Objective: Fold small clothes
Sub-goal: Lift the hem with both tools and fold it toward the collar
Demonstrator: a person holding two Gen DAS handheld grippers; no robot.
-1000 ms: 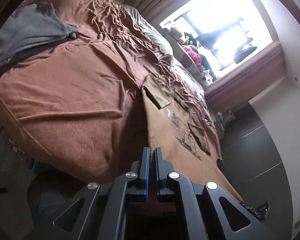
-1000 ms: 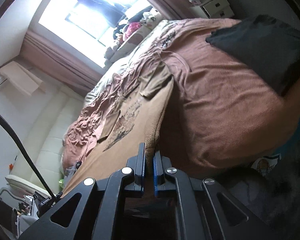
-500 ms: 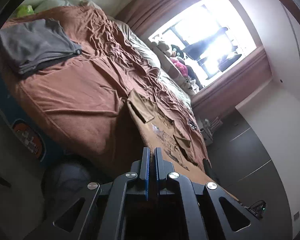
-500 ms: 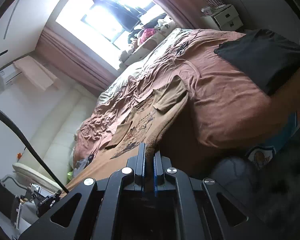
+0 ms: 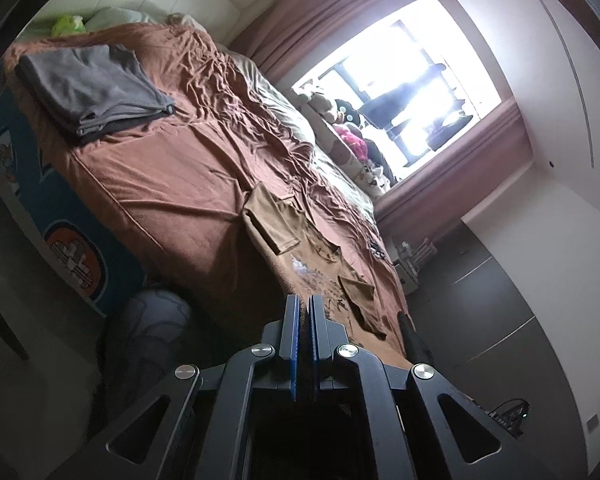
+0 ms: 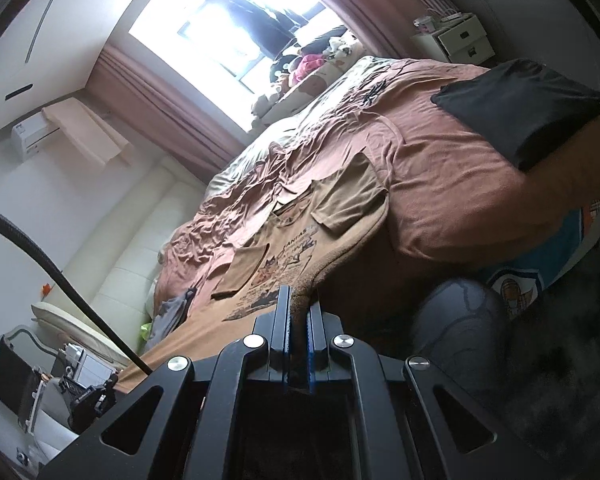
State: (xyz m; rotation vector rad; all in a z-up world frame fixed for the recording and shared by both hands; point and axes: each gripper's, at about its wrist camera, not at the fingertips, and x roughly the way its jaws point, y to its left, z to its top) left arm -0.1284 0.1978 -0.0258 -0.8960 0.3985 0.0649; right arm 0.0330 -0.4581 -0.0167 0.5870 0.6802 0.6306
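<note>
Both your tongs — left gripper (image 5: 304, 300), right gripper (image 6: 299, 294) — pinch the hem of a limp, light brown T-shirt (image 6: 284, 256); keep hold there, at its corners.

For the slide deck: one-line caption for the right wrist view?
Right tool shut on the hem of a tan printed T-shirt spread on the brown-sheeted bed.

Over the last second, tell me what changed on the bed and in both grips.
Both grippers have drawn back from the bed, pulling the brown T-shirt's hem out over the mattress edge; more floor and bed frame now show. The left gripper and right gripper stay clamped on the hem. The sleeves stay folded in; the folded grey clothes have not moved.
</note>
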